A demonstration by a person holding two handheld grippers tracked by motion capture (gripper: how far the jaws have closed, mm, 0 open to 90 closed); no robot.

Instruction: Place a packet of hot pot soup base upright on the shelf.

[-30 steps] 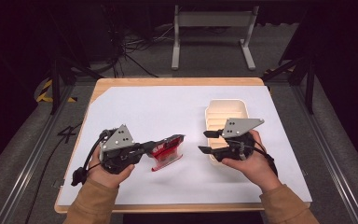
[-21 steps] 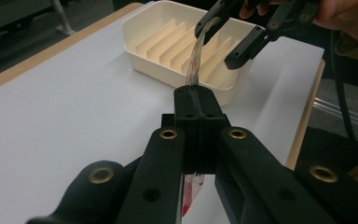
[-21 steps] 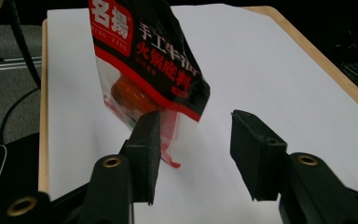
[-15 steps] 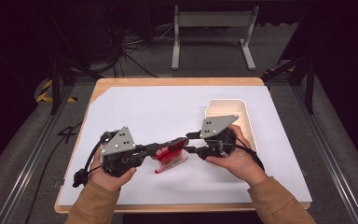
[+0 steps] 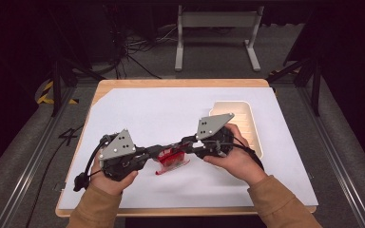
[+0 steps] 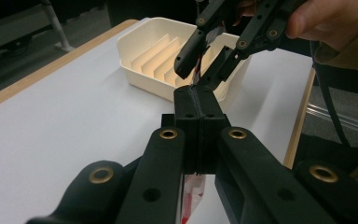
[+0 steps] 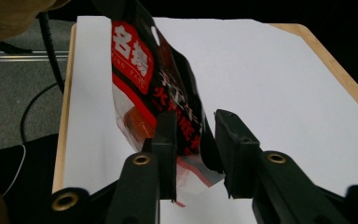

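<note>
A red and black snack packet (image 5: pixel 172 159) with white print hangs just above the white table cover (image 5: pixel 161 114), near its front middle. My left gripper (image 5: pixel 160 152) is shut on one edge of the packet (image 6: pixel 193 190), its jaws pressed flat together. From the right, my right gripper (image 5: pixel 184 145) stands open, its fingers on either side of the packet's (image 7: pixel 137 74) other edge with a gap still showing. In the left gripper view the right gripper (image 6: pixel 200 70) straddles the packet's far tip. The packet's middle is hidden by the jaws.
A cream tray with upright dividers (image 5: pixel 248 118) stands at the right of the table, just behind the right hand; the tray (image 6: pixel 142 60) has nothing in its slots. The wooden table edge (image 5: pixel 180 83) runs along the back. Cables trail off the left side.
My right gripper has swung left from above the tray to the packet and now straddles it. The left gripper kept its hold and shifted slightly.
</note>
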